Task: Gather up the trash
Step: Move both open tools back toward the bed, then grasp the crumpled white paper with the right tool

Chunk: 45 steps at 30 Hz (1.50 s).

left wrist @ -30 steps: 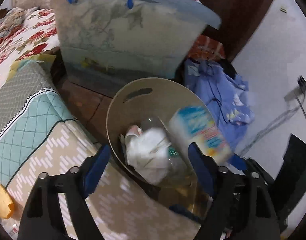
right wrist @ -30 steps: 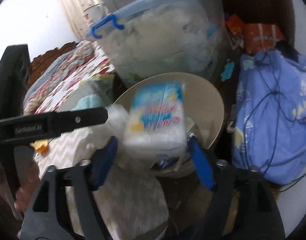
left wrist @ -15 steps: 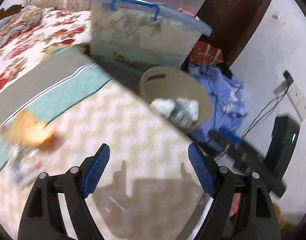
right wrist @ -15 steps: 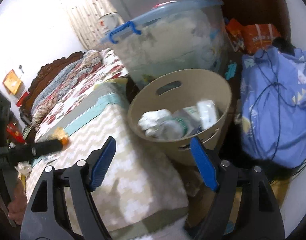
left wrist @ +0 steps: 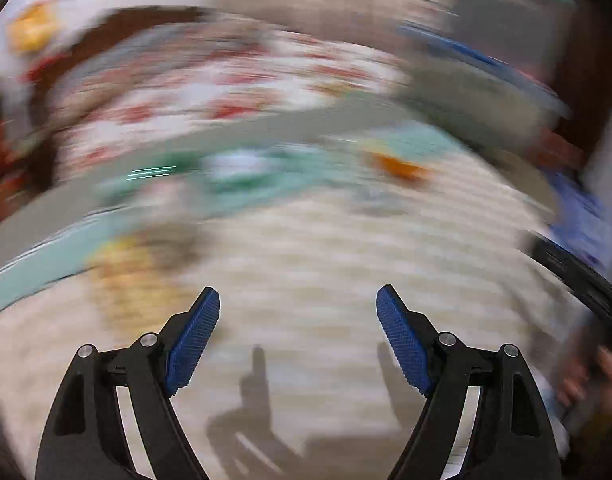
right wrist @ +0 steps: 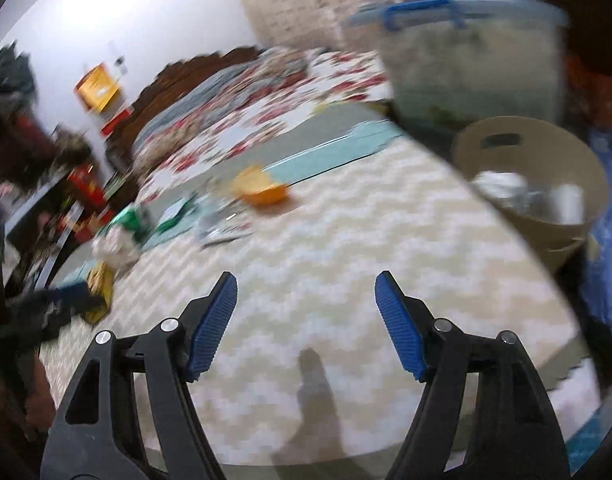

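Both tongs hang over the bed (right wrist: 345,240) with nothing between their pads: the left tongs (left wrist: 298,336) are spread wide and the right tongs (right wrist: 306,320) are closing on air. The trash lies up and to the left of the right tongs: an orange wrapper (right wrist: 262,190) nearest, then a green-and-white scrap (right wrist: 134,220) and a yellow packet (right wrist: 100,284) just beside the left tongs. That left hand looks nearer the far scraps, the right nearer the wrapper, while the bin (right wrist: 545,232) sits off the bed edge to the right

Chevron bedspread (right wrist: 345,240), floral quilt (right wrist: 266,96), lidded storage tub (right wrist: 473,60)
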Motion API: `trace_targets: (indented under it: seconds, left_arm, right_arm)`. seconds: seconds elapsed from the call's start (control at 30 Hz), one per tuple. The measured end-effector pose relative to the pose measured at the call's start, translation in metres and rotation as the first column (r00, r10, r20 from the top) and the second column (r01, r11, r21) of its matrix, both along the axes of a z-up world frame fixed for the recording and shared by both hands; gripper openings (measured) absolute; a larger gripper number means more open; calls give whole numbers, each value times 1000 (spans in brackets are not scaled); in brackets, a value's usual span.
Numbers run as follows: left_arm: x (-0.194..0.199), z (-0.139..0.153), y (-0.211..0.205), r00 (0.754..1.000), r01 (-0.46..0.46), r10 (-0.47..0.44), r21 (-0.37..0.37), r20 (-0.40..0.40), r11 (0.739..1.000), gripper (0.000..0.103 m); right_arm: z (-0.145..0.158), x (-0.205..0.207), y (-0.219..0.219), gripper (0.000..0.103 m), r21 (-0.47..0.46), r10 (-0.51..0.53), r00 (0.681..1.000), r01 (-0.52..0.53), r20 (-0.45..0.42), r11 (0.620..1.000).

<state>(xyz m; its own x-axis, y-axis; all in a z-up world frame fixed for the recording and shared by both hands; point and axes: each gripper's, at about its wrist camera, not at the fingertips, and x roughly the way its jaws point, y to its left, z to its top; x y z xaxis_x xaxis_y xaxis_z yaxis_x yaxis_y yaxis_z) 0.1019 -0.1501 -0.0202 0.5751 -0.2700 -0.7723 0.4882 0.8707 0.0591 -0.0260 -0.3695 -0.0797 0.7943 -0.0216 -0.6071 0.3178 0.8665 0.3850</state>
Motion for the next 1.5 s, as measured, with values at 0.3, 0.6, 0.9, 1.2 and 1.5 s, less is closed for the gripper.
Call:
trace_targets:
  seconds: [0.3,0.6,0.9,1.2,1.5]
  left_arm:
    - [83,-24,73,925,-365,357,-38,-129,930,94]
    - [77,-40,88,939,-313,290,-110,-185,943,66]
    - [62,-42,146,944,-321,301,-165,-137,933,65]
    - [60,-42,153,947,-314,291,-205,-137,927,65]
    - [57,-41,158,951,-300,274,-218,-143,929,65]
  right_arm:
    - [4,27,67,72,-40,155,987,-156,-37,987]
    - [29,63,104,72,-113,260,964,-264,-51,958]
    - [38,172,171,86,-124,477,879,-476,-27,871]
    - [10,262,215,50,-68,518,841,-532,-158,844]
    - [9,142,201,45,-129,518,842,-536,-149,834]
